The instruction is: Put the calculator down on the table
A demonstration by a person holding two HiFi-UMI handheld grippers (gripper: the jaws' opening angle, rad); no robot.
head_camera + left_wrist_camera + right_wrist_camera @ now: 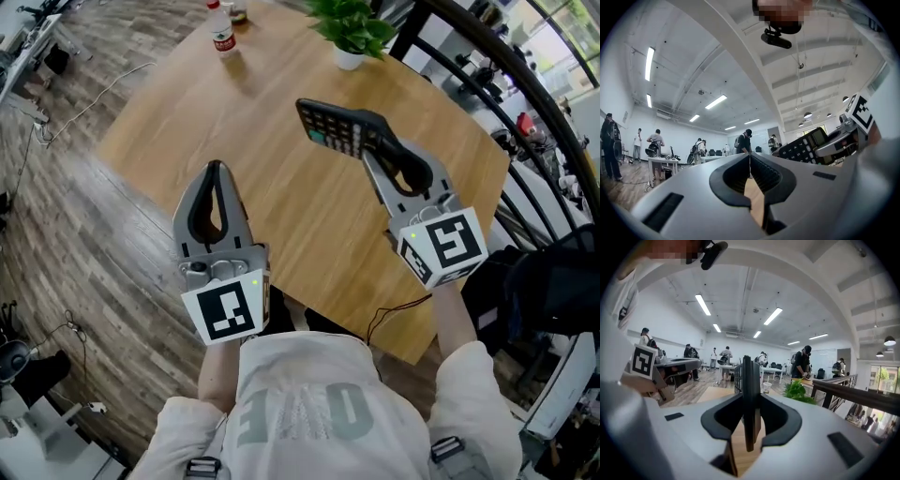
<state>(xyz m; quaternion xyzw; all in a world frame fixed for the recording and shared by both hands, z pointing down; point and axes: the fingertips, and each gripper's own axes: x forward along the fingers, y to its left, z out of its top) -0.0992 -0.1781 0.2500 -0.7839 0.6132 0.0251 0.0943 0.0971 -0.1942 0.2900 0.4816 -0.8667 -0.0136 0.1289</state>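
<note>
Two grippers are seen in the head view, held over a wooden table (281, 202). The left gripper (215, 176) is carried empty, with its jaws brought together at the tips. The right gripper (373, 133) is clamped on one end of the calculator (330, 127). The calculator is held out over the middle of the table with its keys turned upward. A potted plant (352, 28) and a bottle (221, 28) are set near the far edge of the table, well apart from both grippers. A dark railing (525, 89) is seen past the table on the right, and plank flooring (75, 234) on the left.

In the left gripper view, the jaws are shown meeting at their tips with nothing caught between them. Only a strip of table is seen through the gap lower down. The calculator is seen to the right, keys toward this camera, gripped by the other gripper. Several people (656, 140) are gathered at desks in the background.

In the right gripper view, the calculator is seen edge-on, pinched between the two dark pads. The jaws are kept narrow by its thickness. Table wood is seen beneath it, the plant beyond it to the right, and the left gripper at the left margin.
</note>
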